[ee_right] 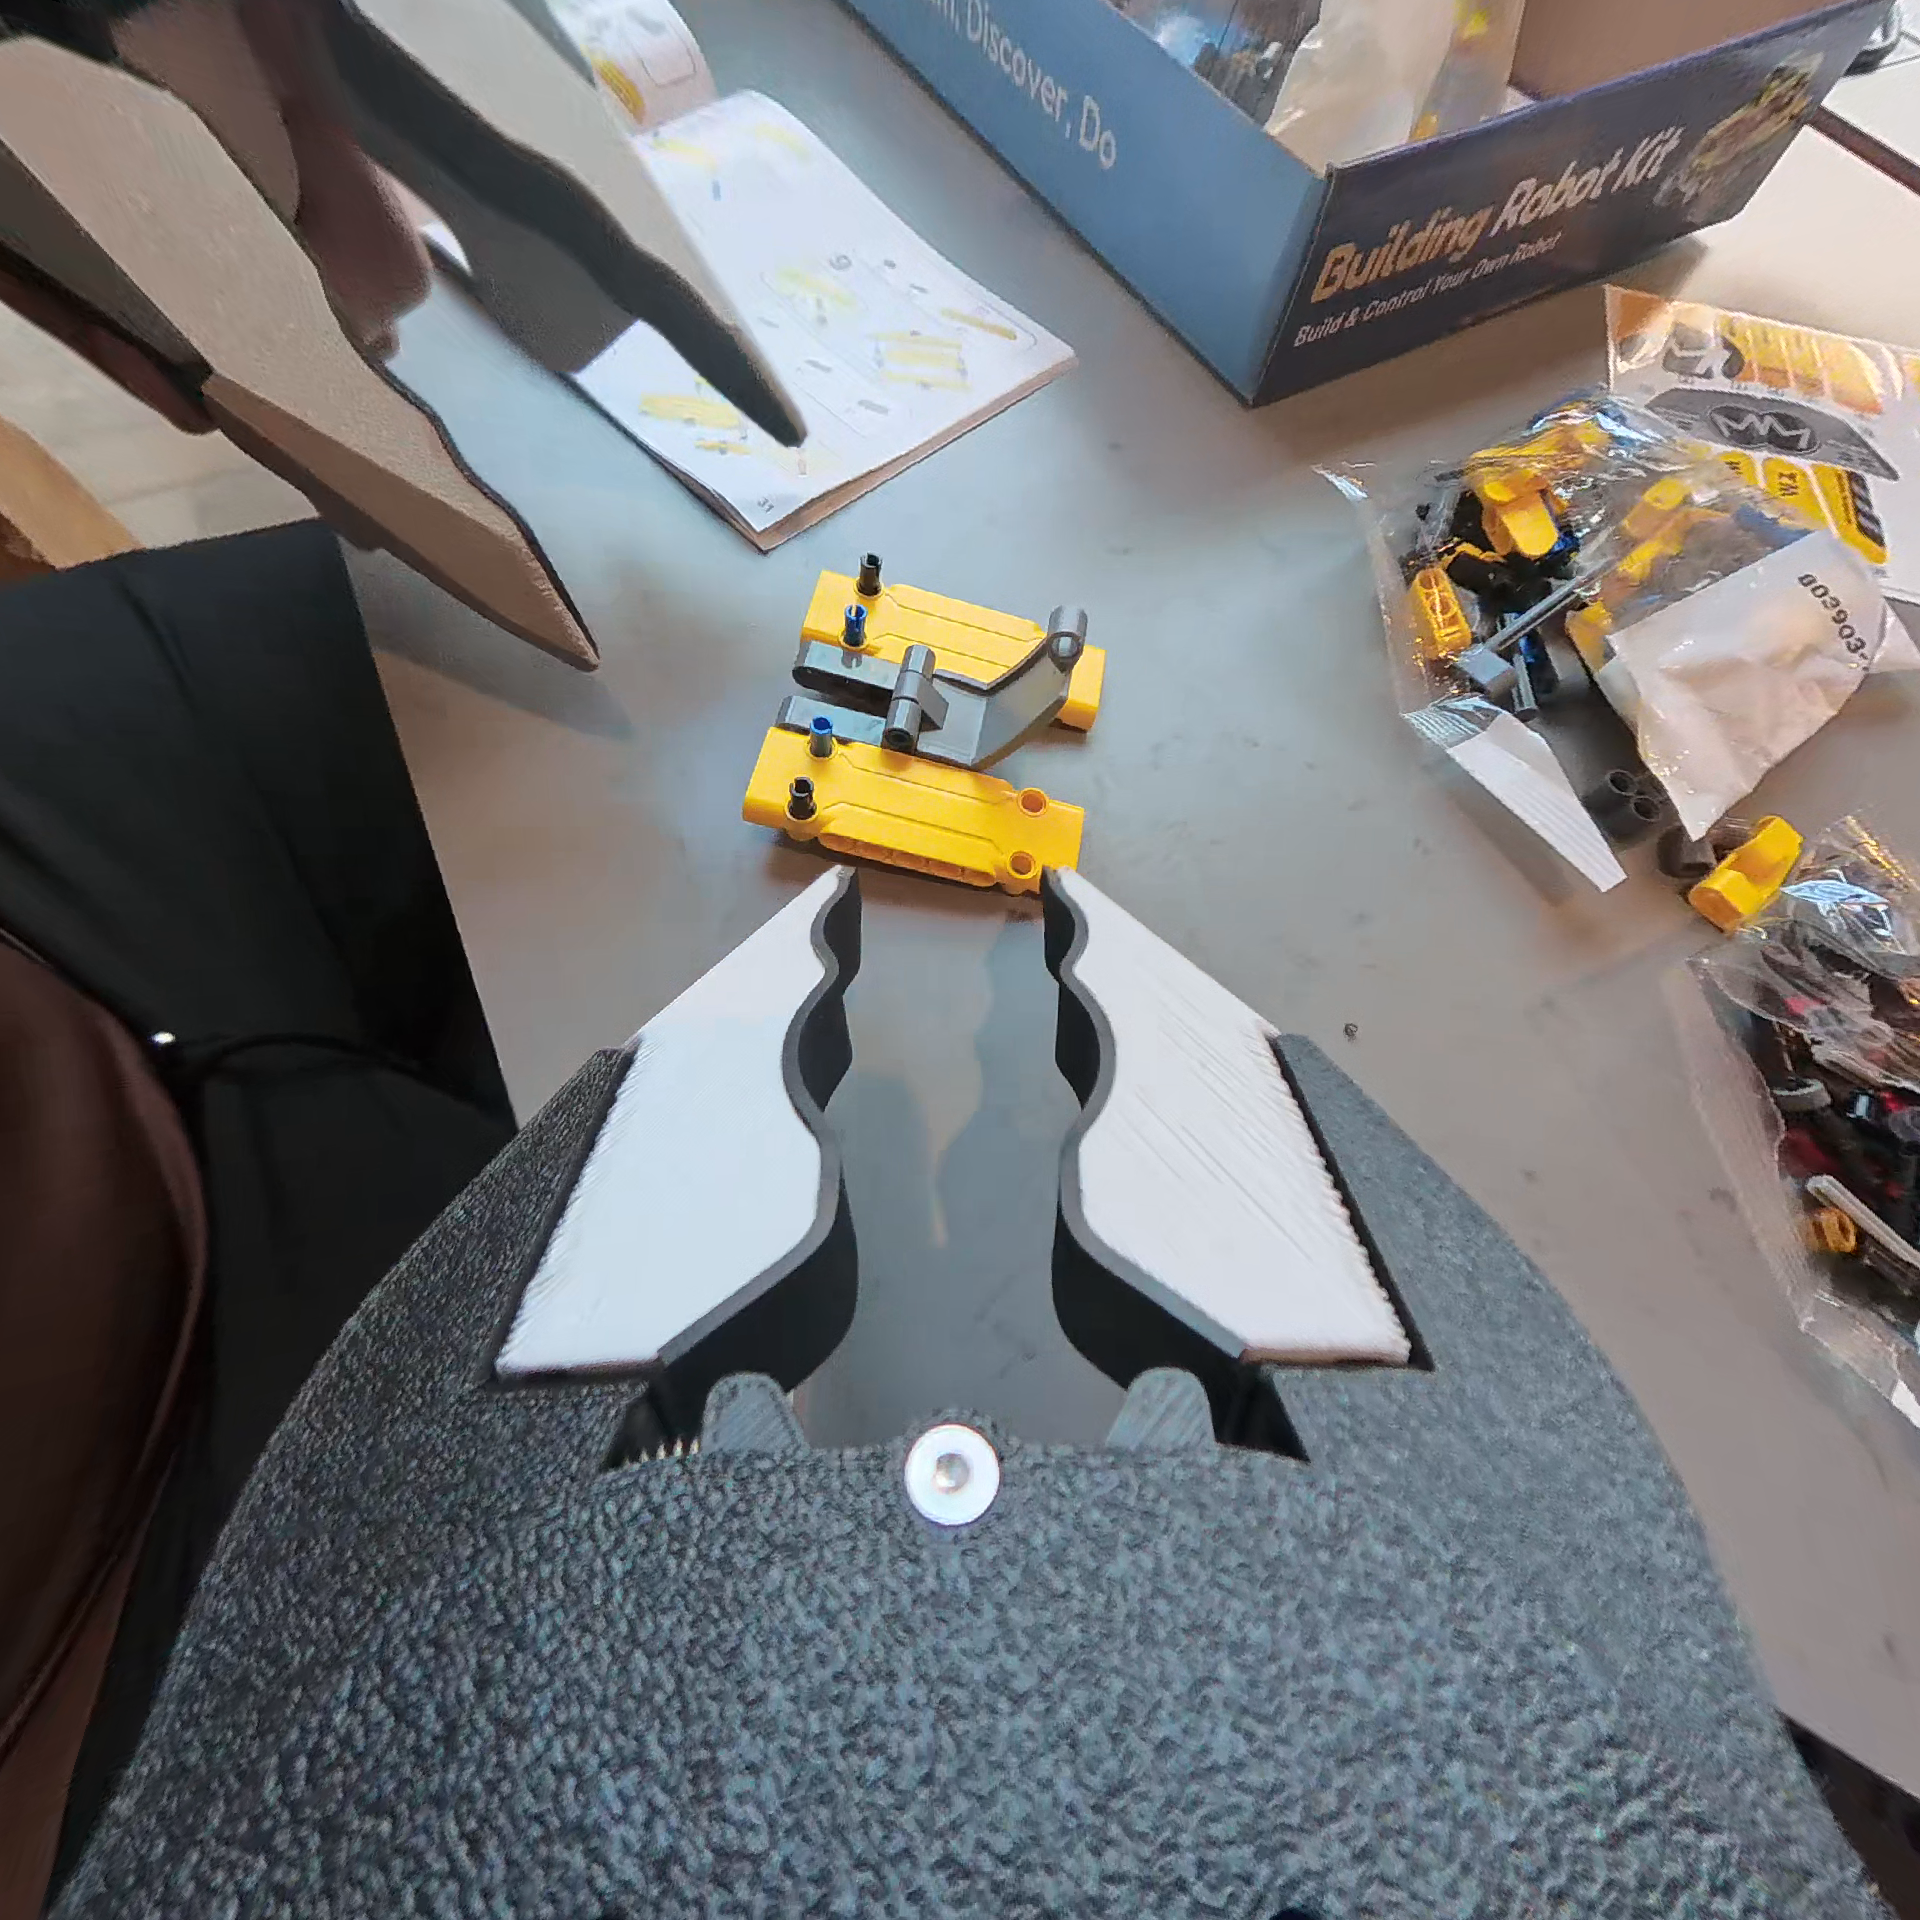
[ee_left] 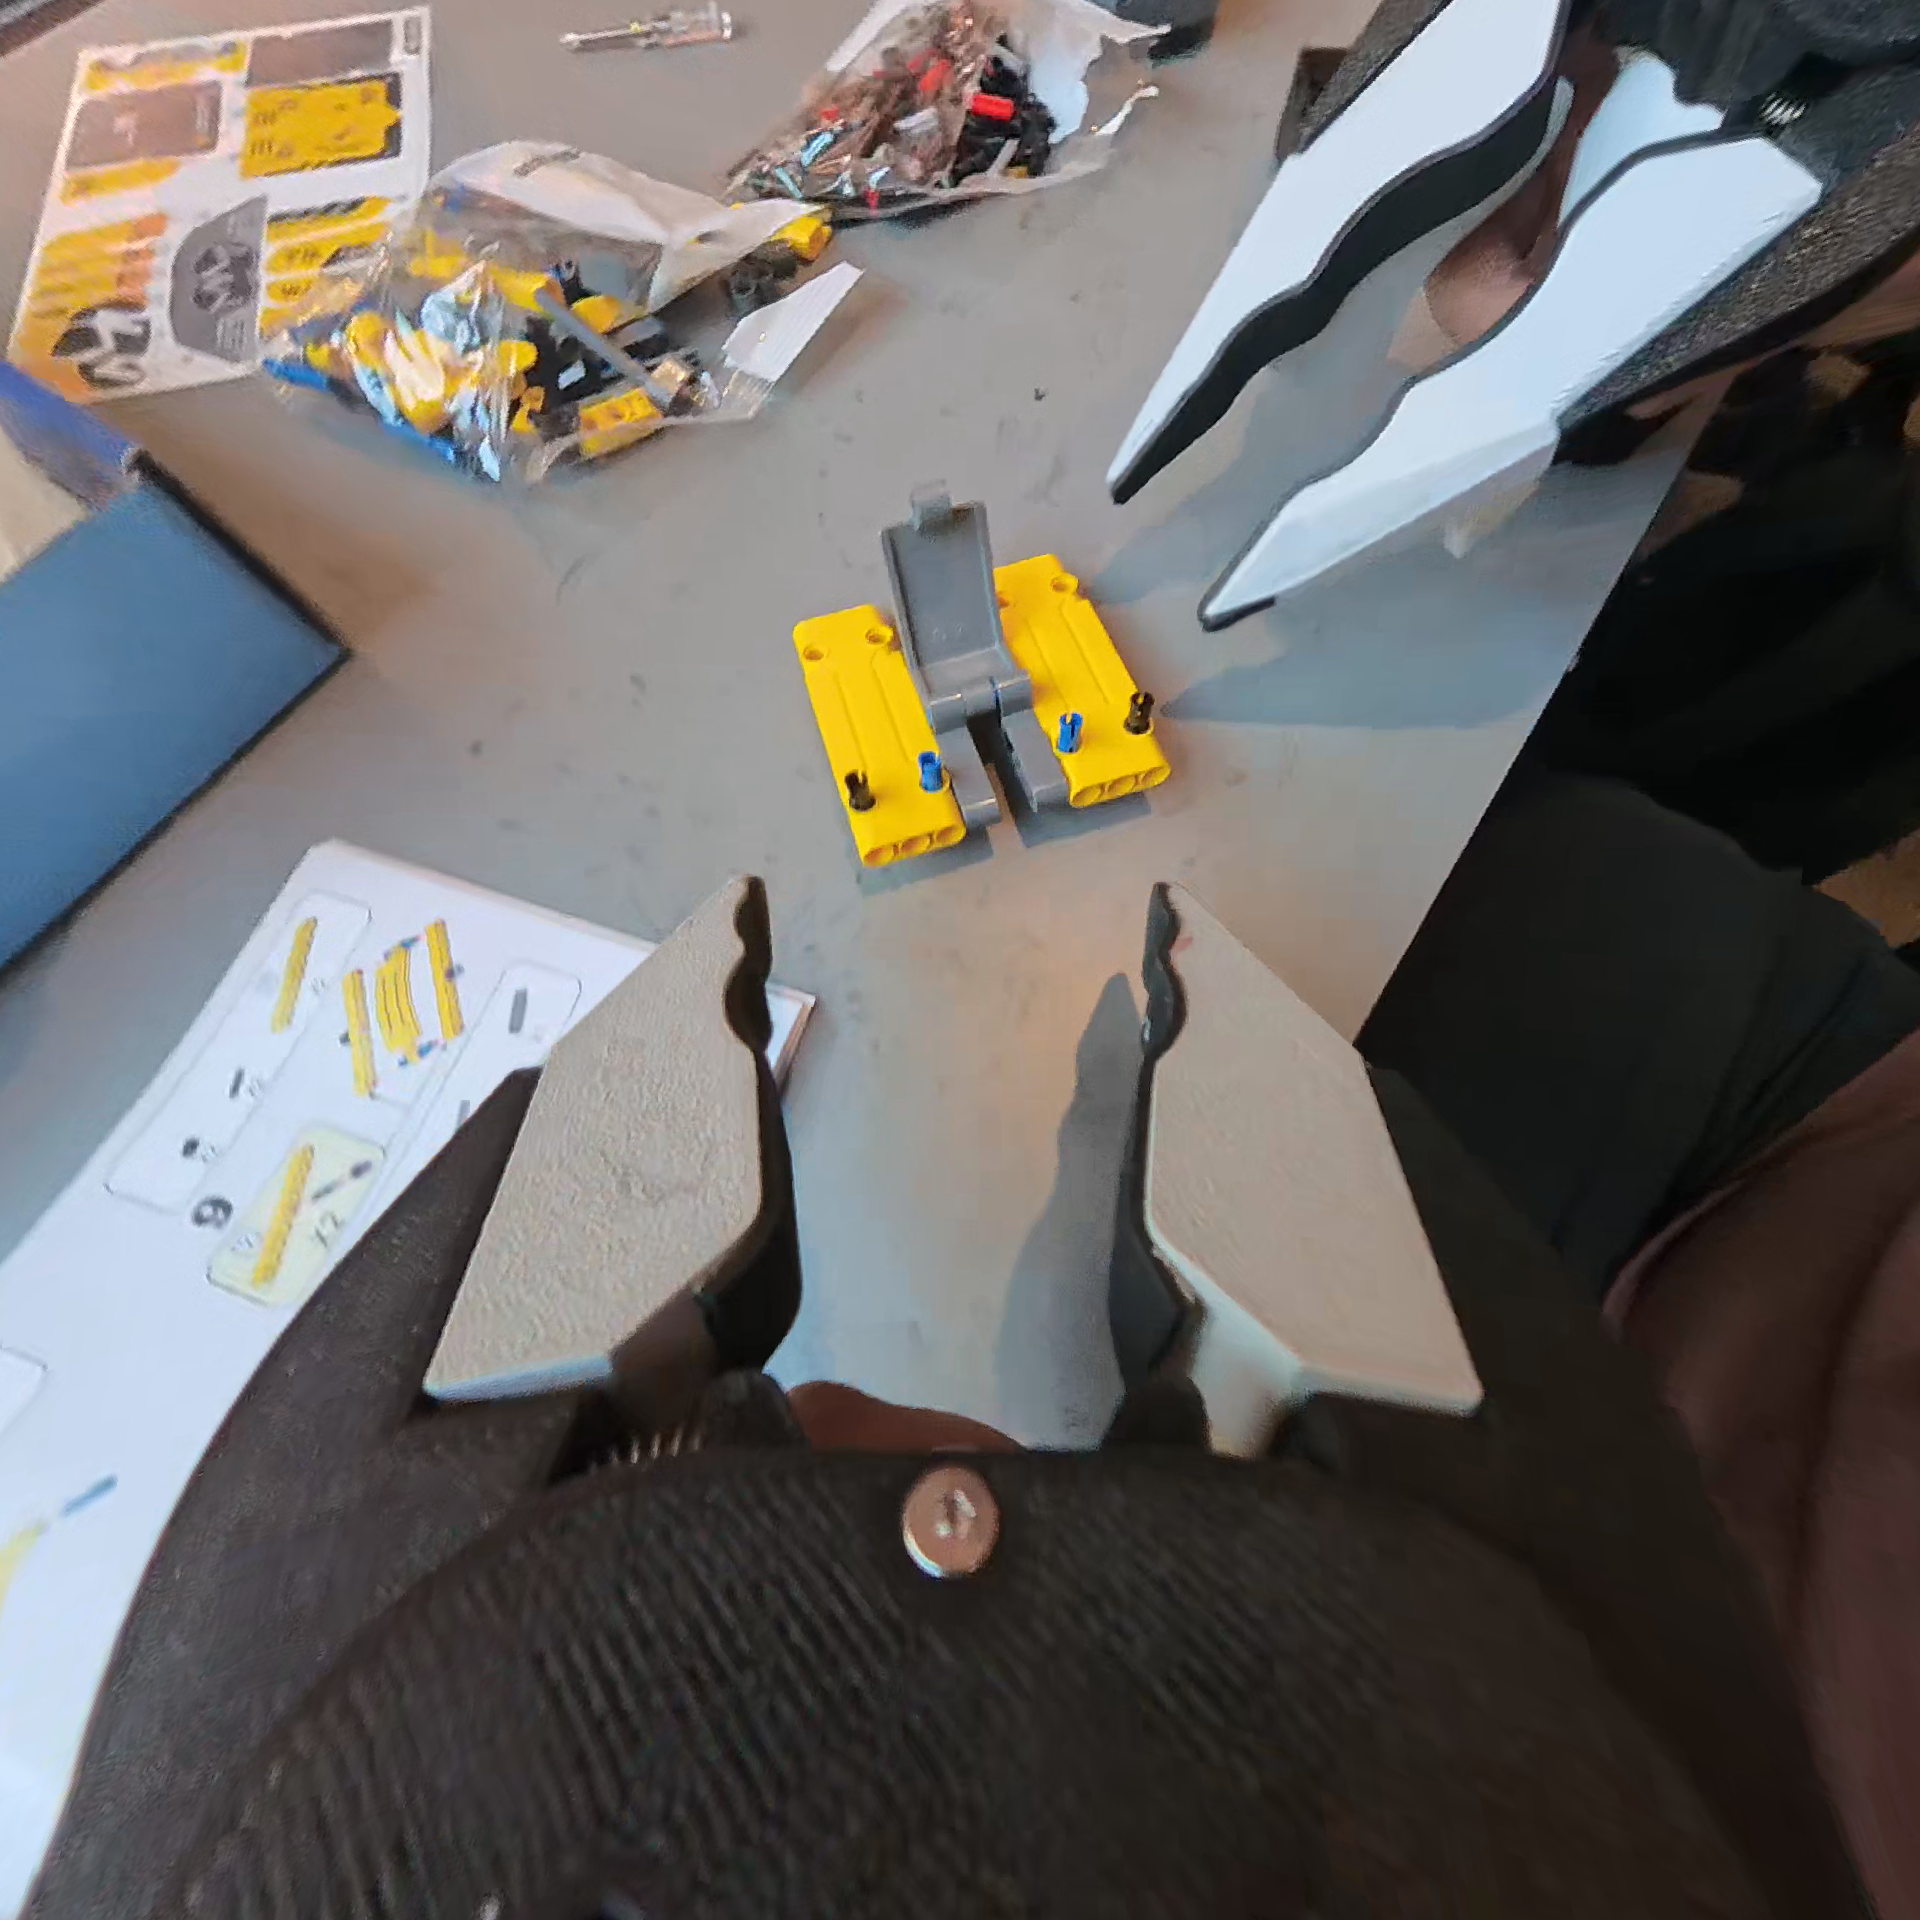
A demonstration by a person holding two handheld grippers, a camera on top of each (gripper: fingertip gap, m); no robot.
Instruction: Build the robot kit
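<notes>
Grey and scuffed, a flat tabletop (ee_left: 623, 675) fills the scene, lit by daylight that throws soft shadows. Seen from the left wrist view, going left to right: a blue cardboard box (ee_left: 125, 644) sits at the left edge, with a yellow-and-grey sticker sheet (ee_left: 208, 197) beyond it and an open instruction booklet (ee_left: 208, 1143) nearer. Next come two clear plastic bags, one of yellow and blue bricks (ee_left: 499, 332), one of small black and red parts (ee_left: 935, 104). In the middle lies a small brick assembly (ee_left: 977, 707): two yellow panels (ee_left: 873, 727) side by side with a grey hinged piece (ee_left: 951, 603) between them, and blue and black pins standing up from the panels. The left gripper (ee_left: 956, 914) hovers just short of the assembly, jaws spread apart and holding nothing. At far right the table edge meets a seated person's dark clothing (ee_left: 1610, 1039). The right gripper (ee_right: 948, 883) is likewise spread wide and empty, its tips just beside the nearest yellow panel; contact cannot be told.
</notes>
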